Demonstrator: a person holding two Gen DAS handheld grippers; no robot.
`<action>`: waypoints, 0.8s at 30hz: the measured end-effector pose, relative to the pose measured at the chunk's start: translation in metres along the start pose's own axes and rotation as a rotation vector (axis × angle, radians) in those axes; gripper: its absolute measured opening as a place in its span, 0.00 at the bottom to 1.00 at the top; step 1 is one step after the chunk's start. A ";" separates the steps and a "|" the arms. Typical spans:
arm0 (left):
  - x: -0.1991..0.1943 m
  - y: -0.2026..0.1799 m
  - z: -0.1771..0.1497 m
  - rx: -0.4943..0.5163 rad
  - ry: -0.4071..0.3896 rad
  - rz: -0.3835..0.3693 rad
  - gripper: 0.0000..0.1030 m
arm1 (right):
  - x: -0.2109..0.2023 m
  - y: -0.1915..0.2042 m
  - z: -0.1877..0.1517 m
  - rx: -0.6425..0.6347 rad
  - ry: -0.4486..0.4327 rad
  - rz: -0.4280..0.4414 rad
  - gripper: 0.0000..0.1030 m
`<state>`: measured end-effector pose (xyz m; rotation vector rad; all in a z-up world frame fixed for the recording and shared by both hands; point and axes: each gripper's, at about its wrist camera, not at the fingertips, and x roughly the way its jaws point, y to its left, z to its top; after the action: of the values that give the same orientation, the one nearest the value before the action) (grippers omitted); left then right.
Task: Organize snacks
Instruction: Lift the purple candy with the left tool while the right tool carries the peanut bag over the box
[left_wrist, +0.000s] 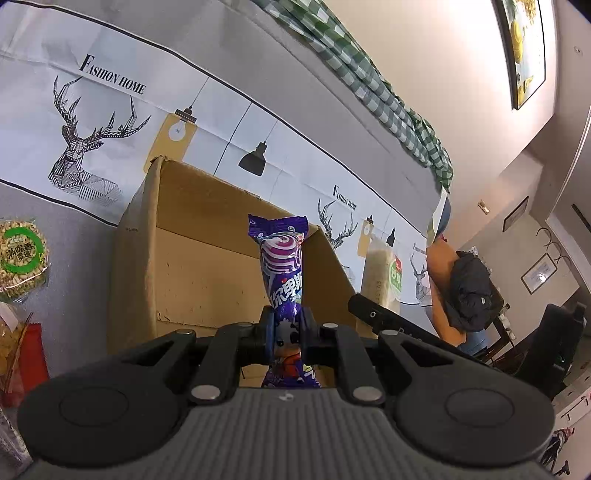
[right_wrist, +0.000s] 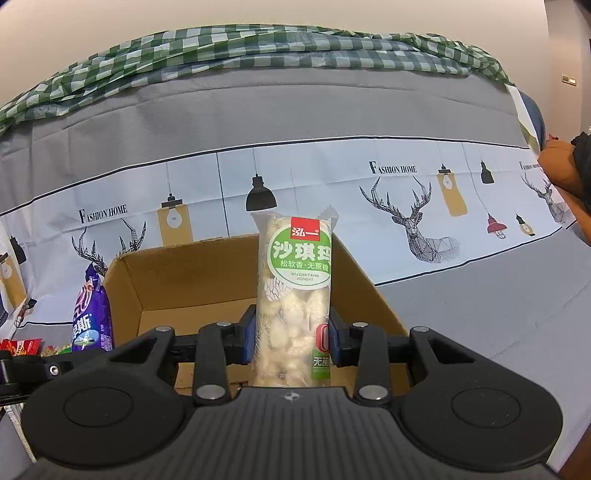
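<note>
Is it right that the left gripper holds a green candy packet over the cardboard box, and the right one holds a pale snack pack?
Not quite. The candy packet pinched in the left gripper is purple, not green, as the left wrist view shows. The rest holds: it is above the cardboard box, and the right gripper holds a pale snack pack.

A: What colours are showing on the wrapper (left_wrist: 282, 280) and the pack (right_wrist: 293, 295)?

B: The wrapper is showing purple with a pink-white swirl. The pack is showing pale contents under a green label.

A: And the box (right_wrist: 177, 280) and cloth (right_wrist: 424, 229)?

B: Plain brown; grey with a white band carrying black deer.
</note>
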<state>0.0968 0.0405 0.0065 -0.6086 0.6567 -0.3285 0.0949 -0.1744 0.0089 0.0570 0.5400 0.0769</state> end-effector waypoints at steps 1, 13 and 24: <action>0.000 0.000 0.000 0.002 0.001 0.001 0.14 | 0.000 0.000 0.000 -0.001 -0.001 0.000 0.37; 0.002 -0.001 -0.001 0.013 0.006 -0.001 0.14 | -0.002 0.002 -0.003 -0.006 -0.012 -0.004 0.37; 0.003 -0.004 0.000 0.030 0.017 -0.015 0.17 | -0.004 0.003 -0.003 -0.007 -0.024 -0.006 0.38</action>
<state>0.0991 0.0362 0.0074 -0.5830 0.6628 -0.3567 0.0893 -0.1714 0.0087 0.0499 0.5156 0.0720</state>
